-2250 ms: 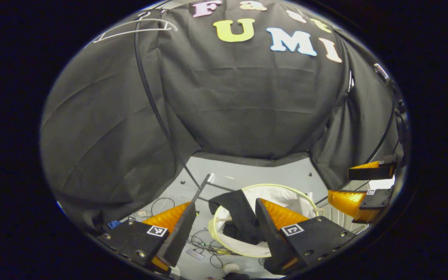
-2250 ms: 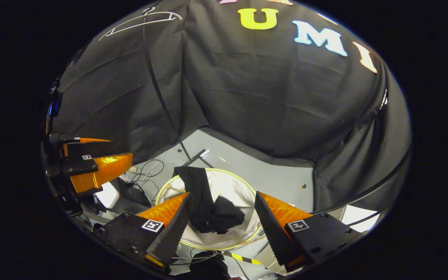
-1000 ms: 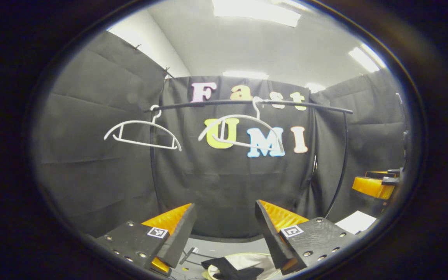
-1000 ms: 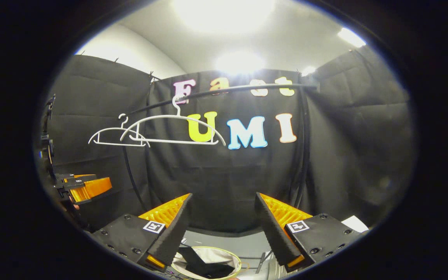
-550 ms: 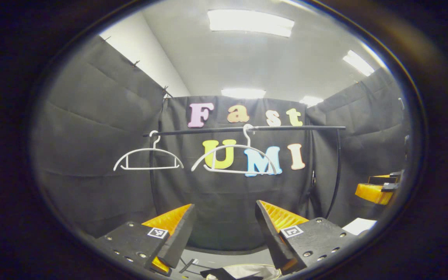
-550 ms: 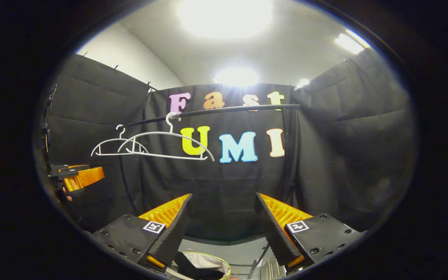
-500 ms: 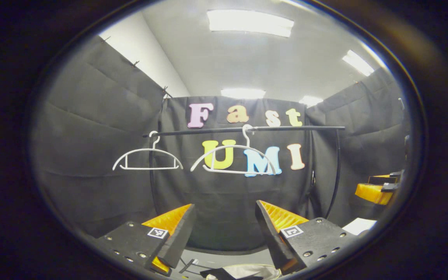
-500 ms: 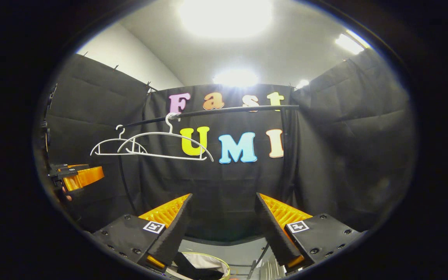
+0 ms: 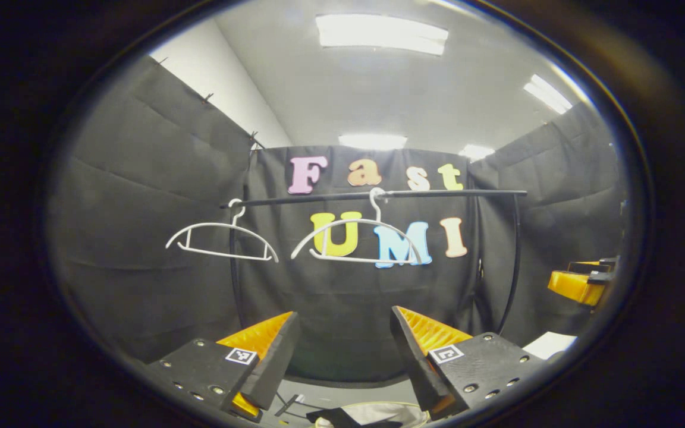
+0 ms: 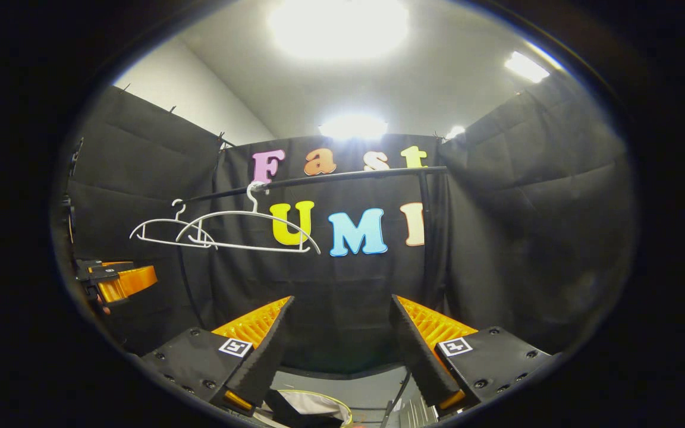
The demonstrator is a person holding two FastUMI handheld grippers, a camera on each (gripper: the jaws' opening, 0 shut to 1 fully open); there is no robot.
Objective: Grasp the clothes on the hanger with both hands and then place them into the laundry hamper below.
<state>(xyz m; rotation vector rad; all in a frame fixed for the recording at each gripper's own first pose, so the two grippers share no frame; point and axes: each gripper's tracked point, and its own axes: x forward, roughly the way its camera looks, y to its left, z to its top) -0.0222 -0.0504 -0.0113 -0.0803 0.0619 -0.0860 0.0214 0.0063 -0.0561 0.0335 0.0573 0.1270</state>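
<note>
Two bare white hangers (image 9: 223,224) (image 9: 372,220) hang on the black rail (image 9: 437,193) ahead. In the right gripper view the same hangers (image 10: 158,222) (image 10: 247,213) overlap at the left under the rail (image 10: 342,175). Low between the fingers sits the white hamper (image 9: 387,410) (image 10: 316,401) with a black garment (image 9: 330,417) (image 10: 277,411) draped over its rim. My left gripper (image 9: 342,356) is open and holds nothing, and it also appears at the far left (image 10: 140,268). My right gripper (image 10: 339,351) is open and holds nothing; it also appears at the far right (image 9: 562,274).
Black cloth walls close the booth on three sides. The rail's upright posts (image 9: 232,279) (image 9: 515,261) stand at either end. A white sheet (image 9: 547,345) lies low on the right. Grey floor (image 10: 354,389) shows around the hamper.
Both grippers have swung up from looking down into the hamper to facing the rail. The hamper has slid to the bottom edge of both views. The left hanger sways slightly.
</note>
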